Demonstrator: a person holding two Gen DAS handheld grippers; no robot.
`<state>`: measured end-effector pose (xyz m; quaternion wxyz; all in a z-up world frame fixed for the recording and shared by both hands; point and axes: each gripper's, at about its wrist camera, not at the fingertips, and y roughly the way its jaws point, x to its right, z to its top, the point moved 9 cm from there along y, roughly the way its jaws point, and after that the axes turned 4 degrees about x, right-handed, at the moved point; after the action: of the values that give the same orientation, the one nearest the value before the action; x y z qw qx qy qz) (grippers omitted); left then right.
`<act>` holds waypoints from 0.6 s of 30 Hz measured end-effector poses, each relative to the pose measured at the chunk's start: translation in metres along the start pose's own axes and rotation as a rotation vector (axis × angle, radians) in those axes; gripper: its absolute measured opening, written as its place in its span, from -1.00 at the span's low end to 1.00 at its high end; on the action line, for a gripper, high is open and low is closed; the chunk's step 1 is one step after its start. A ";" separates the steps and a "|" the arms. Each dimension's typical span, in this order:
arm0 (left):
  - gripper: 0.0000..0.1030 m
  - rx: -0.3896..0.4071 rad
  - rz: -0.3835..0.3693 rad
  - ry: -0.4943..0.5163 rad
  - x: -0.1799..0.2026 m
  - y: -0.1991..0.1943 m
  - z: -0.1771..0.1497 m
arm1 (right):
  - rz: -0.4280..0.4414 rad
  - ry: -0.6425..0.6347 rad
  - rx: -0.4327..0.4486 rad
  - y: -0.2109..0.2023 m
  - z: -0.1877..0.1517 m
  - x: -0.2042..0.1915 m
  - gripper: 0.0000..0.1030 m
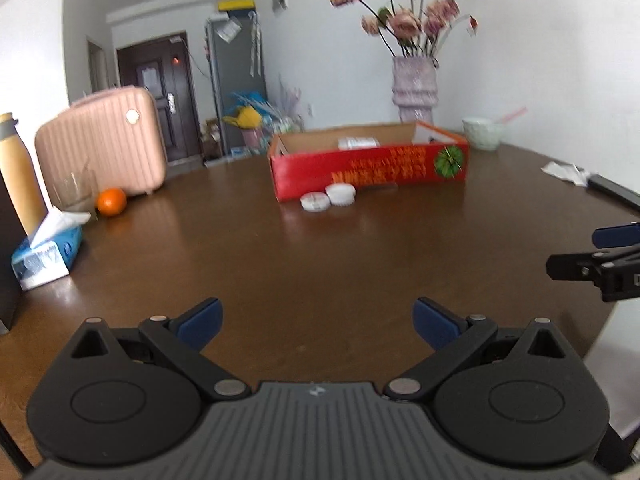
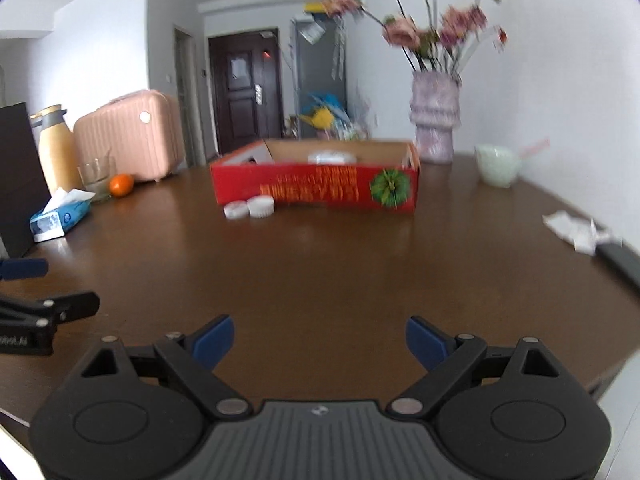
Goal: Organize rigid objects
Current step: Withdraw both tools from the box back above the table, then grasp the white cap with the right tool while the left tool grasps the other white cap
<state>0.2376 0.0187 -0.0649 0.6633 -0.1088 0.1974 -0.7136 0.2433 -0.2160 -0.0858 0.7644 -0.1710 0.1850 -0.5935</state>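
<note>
Far across the round, glossy brown bench [image 1: 320,264] stands a red cardboard box [image 1: 370,170] with an open top; its printed lettering is too blurred to read, and the white things inside are half hidden by the near wall. Two small white discs [image 1: 328,197] with ribbed edges lie side by side on the wood, touching the box's near left corner. Behind the box rises a ridged, pale purple vase [image 1: 414,88] of pink flowers, their tops cut off by the frame. A pale green bowl [image 1: 482,133] sits right of it. At far left are a pink ribbed suitcase [image 1: 102,142], an orange [image 1: 111,201], a clear glass, a tan flask cut off at the edge and a soft blue tissue pack [image 1: 46,258]. Crumpled white paper [image 2: 576,230] lies at right, beside a dark flat thing I cannot identify. The left claw [image 1: 318,322] is spread wide and empty over bare wood; the right claw [image 2: 319,340] likewise gapes, holding nothing.
</note>
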 end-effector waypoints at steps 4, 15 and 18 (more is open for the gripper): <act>1.00 -0.026 0.002 -0.011 -0.001 0.006 -0.005 | -0.001 -0.011 -0.005 0.006 -0.003 -0.004 0.80; 1.00 -0.071 -0.026 -0.036 -0.042 0.064 0.022 | 0.087 -0.042 -0.045 0.076 0.036 -0.025 0.79; 1.00 -0.089 -0.078 -0.037 -0.052 0.092 0.038 | 0.122 -0.066 -0.048 0.112 0.065 -0.034 0.78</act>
<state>0.3411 0.0607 -0.0647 0.6329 -0.1592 0.2122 -0.7274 0.3618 -0.1537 -0.0799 0.8006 -0.1970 0.1838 -0.5352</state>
